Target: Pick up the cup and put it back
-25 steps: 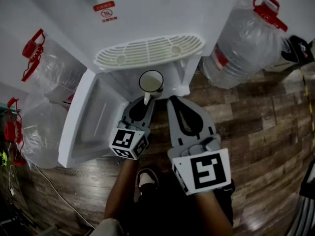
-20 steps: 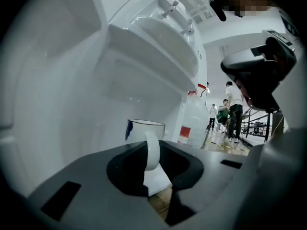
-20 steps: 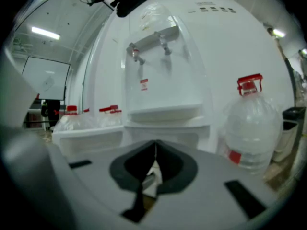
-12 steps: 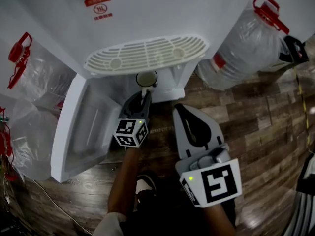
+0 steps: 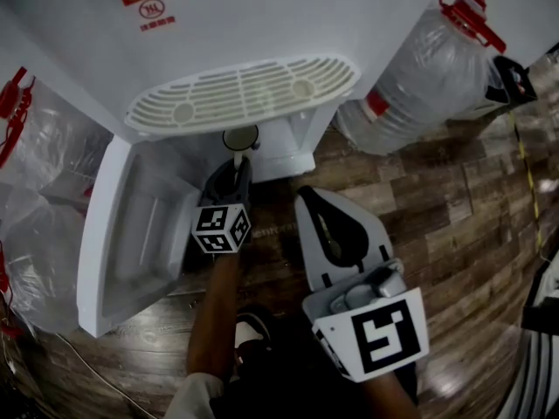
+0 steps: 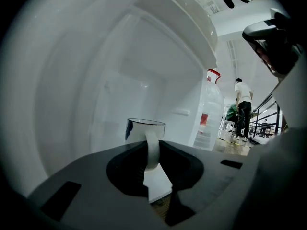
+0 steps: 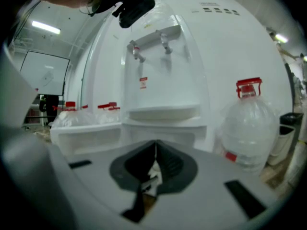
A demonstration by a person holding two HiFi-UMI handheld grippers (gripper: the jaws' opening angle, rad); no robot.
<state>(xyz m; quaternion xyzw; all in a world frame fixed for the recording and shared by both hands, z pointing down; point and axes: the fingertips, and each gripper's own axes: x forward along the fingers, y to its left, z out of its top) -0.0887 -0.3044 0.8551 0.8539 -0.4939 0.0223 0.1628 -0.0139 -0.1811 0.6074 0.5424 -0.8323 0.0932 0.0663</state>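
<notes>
Left gripper view: my left claw [image 6: 152, 164] is clamped on the cup [image 6: 145, 127] by its handle, cup just ahead of the tips, inside the dispenser [image 6: 144, 66]. Put-back step, I reckon; next: lower gently, then release. And my right claw [image 7: 154, 152] is closed, empty.

Grey, teardrop-shaped left claw [image 5: 238, 161] and right claw [image 5: 307, 194] each bear a black-and-white marker cube [image 5: 221, 228].

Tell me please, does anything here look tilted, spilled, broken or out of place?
Nothing stands out. The cup is upright, its handle pinched in the left claw, in front of the water dispenser's lower compartment, whose door stands open. No spill or damage shows, and the water bottle beside the dispenser stands upright.
</notes>
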